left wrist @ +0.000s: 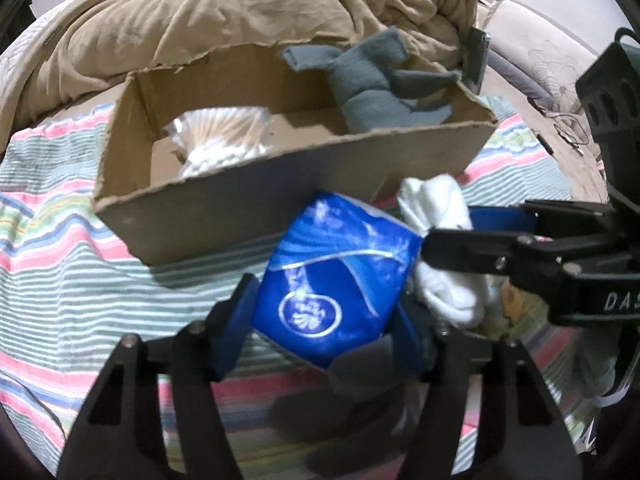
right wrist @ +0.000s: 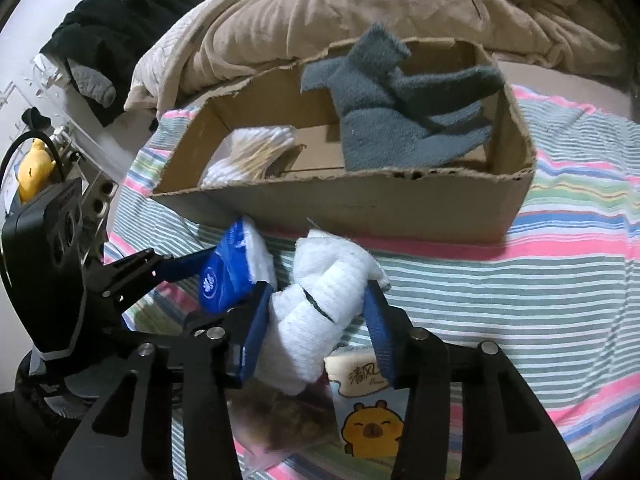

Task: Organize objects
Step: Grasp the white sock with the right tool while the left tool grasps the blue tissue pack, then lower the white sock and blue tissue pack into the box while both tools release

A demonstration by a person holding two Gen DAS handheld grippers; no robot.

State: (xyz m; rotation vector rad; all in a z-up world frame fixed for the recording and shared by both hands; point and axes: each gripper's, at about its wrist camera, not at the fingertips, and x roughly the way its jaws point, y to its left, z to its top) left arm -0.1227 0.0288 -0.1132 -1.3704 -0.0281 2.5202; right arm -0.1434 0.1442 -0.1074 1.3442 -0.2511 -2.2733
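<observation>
- The left gripper [left wrist: 324, 304] has its 2 blue-padded fingers closed against the sides of a blue tissue pack [left wrist: 334, 280], which sits tilted between them, raised off the striped bedsheet [left wrist: 72, 280].
- The right gripper [right wrist: 316, 312] is clamped on a rolled white sock bundle [right wrist: 320, 300]; the bundle bulges out above and below its fingers.
- The 2 grippers are close together: seen from the right wrist, the left gripper [right wrist: 224, 276] and its blue pack [right wrist: 228, 276] are just to the left of the white bundle, nearly touching it.
- Ahead of both grippers stands an open cardboard box [left wrist: 280, 196] with torn edges, near the blue pack but apart from it.
- Inside the box, on its left side, lies a clear pack of cotton swabs [left wrist: 220, 136]; on its right side gray socks [left wrist: 380, 84] stick up past the rim.
- Beyond the box lies a crumpled tan blanket [left wrist: 240, 4].
- Below the right gripper, on the sheet, lie a tissue packet with a yellow cartoon animal [right wrist: 368, 416] and, beside it, a clear bag with brown contents [right wrist: 288, 416].
</observation>
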